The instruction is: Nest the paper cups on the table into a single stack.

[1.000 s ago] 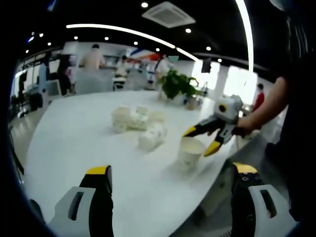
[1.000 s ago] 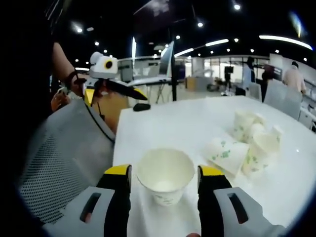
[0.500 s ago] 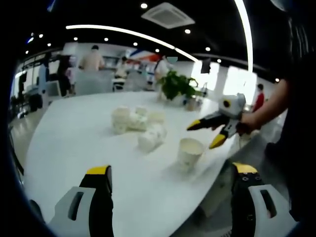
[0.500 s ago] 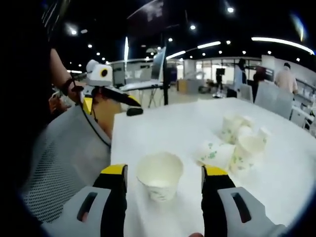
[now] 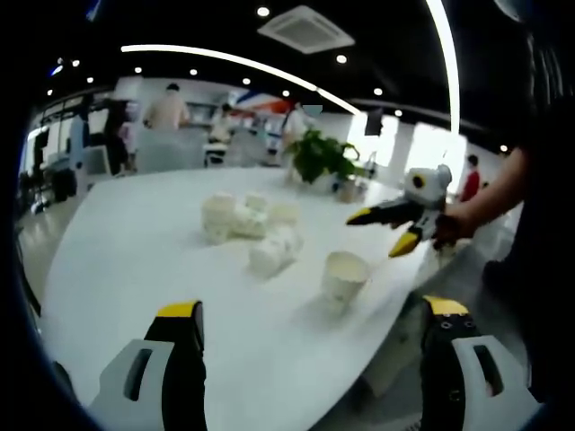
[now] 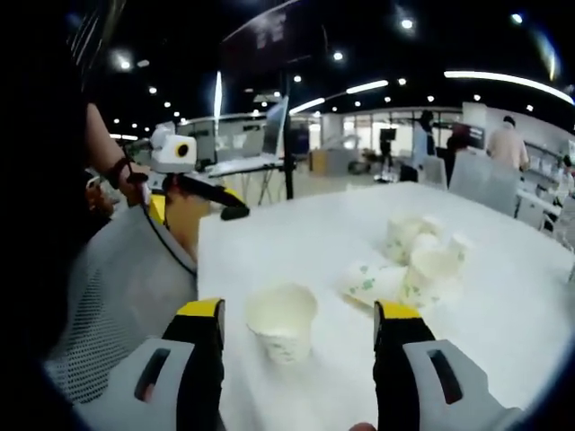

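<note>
White paper cup (image 6: 281,321) is set upright near the table (image 6: 503,296) edge; loose cups (image 6: 409,262) are heaped beyond. Both the right gripper (image 6: 298,316) and left gripper (image 5: 310,316) are held open, empty. A loose cup should be gripped mid-wall, without crushing.

No text or labels can be read.

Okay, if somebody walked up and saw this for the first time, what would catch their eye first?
Probably the lone upright paper cup standing near the edge of the white table, right in front of the open right tongs. Beyond it, a jumbled pile of cups lies tipped over toward the table's middle. In the left gripper view a green potted plant stands at the far side, and the left tongs are open, holding nothing.
</note>
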`<action>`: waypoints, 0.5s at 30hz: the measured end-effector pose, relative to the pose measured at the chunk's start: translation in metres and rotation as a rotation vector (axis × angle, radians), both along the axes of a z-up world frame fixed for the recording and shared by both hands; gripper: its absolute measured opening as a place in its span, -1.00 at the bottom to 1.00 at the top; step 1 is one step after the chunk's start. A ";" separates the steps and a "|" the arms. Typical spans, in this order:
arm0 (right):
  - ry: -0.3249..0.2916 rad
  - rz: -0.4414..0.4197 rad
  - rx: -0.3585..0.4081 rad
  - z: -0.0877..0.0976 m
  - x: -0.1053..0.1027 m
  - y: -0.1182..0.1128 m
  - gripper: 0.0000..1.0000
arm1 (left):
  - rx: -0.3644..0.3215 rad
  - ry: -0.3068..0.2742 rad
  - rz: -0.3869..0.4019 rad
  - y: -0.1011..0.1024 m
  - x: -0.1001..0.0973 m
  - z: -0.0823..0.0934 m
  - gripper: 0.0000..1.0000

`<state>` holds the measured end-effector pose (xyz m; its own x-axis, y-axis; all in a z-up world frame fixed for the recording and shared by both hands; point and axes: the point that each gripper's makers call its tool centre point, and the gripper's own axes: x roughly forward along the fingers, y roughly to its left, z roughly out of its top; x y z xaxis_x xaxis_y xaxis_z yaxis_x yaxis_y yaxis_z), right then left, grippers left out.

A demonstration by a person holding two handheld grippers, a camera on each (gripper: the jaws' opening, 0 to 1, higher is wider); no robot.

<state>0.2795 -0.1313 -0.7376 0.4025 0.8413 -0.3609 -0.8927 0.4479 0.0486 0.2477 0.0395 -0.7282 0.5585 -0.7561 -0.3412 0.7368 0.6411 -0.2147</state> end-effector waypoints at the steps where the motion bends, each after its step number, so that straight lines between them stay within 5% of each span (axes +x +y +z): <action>1: -0.002 -0.004 0.010 0.003 0.000 0.000 0.34 | 0.000 0.000 0.001 0.000 0.000 0.000 0.97; 15: -0.013 -0.081 0.012 0.022 0.010 -0.034 0.74 | -0.014 -0.004 0.028 0.007 0.005 0.005 0.96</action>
<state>0.2893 -0.1652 -0.7155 0.4742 0.8100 -0.3449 -0.8542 0.5182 0.0427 0.2525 0.0461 -0.7237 0.5809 -0.7448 -0.3283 0.7196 0.6585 -0.2204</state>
